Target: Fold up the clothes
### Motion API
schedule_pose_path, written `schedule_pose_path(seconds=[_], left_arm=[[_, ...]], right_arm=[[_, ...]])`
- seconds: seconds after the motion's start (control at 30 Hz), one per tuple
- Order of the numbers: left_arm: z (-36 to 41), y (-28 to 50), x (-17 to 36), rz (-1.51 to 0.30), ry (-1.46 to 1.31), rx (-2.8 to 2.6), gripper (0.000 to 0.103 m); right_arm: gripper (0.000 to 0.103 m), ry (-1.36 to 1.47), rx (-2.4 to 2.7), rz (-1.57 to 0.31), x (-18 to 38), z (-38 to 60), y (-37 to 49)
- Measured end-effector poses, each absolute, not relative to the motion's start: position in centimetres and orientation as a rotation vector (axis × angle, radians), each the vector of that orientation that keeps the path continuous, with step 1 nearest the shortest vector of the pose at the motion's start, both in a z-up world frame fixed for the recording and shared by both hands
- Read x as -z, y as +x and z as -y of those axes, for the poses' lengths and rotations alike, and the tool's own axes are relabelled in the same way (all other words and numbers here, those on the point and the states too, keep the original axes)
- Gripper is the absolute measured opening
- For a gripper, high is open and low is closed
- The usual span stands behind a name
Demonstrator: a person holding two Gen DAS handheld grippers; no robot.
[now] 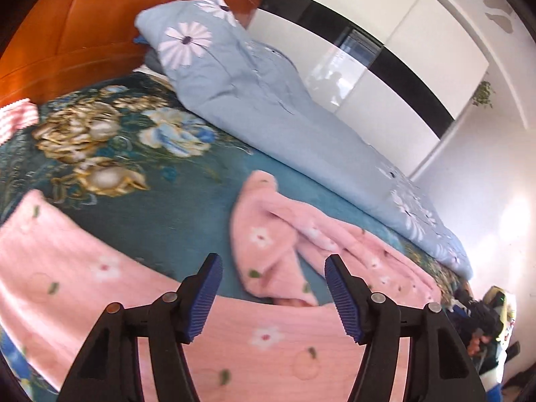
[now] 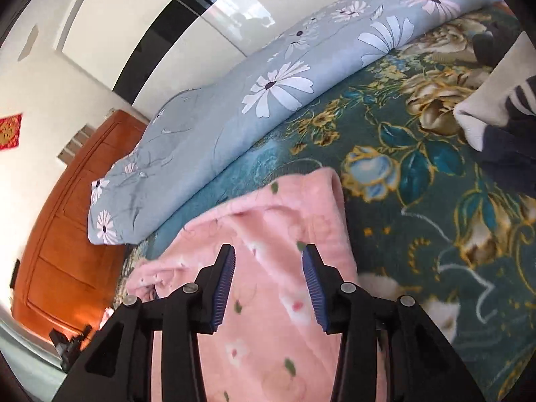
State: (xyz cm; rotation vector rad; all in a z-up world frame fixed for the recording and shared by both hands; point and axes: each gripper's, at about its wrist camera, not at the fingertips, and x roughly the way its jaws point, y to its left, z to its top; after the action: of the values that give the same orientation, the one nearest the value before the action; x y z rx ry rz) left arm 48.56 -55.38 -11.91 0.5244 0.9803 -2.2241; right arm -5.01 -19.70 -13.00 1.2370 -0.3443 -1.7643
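A pink fleece garment (image 1: pixel 284 248) with small white flowers lies spread on the bed's teal floral cover (image 1: pixel 140 174); one sleeve is bent back over it. My left gripper (image 1: pixel 273 264) hovers above the garment's near part, open, with nothing between its blue pads. In the right wrist view the same pink garment (image 2: pixel 278 221) lies below and ahead, its rounded end toward the bed's middle. My right gripper (image 2: pixel 268 256) hangs over it, open, holding nothing.
A pale blue quilt (image 1: pixel 254 100) with daisies lies rolled along the far side of the bed (image 2: pixel 254 100). A wooden headboard (image 1: pixel 83 26) stands behind. A white and navy garment (image 2: pixel 495 114) lies at right. A red-and-white cloth (image 1: pixel 16 117) sits at left.
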Motion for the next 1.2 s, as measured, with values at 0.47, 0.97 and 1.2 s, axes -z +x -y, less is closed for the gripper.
schedule_pose_path(seconds=[0.47,0.97,1.2], left_arm=[[49.6,34.5,15.6,-0.871,0.775,2.375,0.069],[50.1,33.4,18.2,-0.915,0.866,2.343,0.069],[50.3,32.8,18.7,-0.926,0.892,2.352,0.069]], right_arm=[[0.048,1.453,1.381,0.485,19.4,26.4,-13.8],[0.01,1.49,1.495,0.665,21.2,25.9,-16.1],[0.008,1.336,1.708,0.626,17.6,24.6,-18.4]])
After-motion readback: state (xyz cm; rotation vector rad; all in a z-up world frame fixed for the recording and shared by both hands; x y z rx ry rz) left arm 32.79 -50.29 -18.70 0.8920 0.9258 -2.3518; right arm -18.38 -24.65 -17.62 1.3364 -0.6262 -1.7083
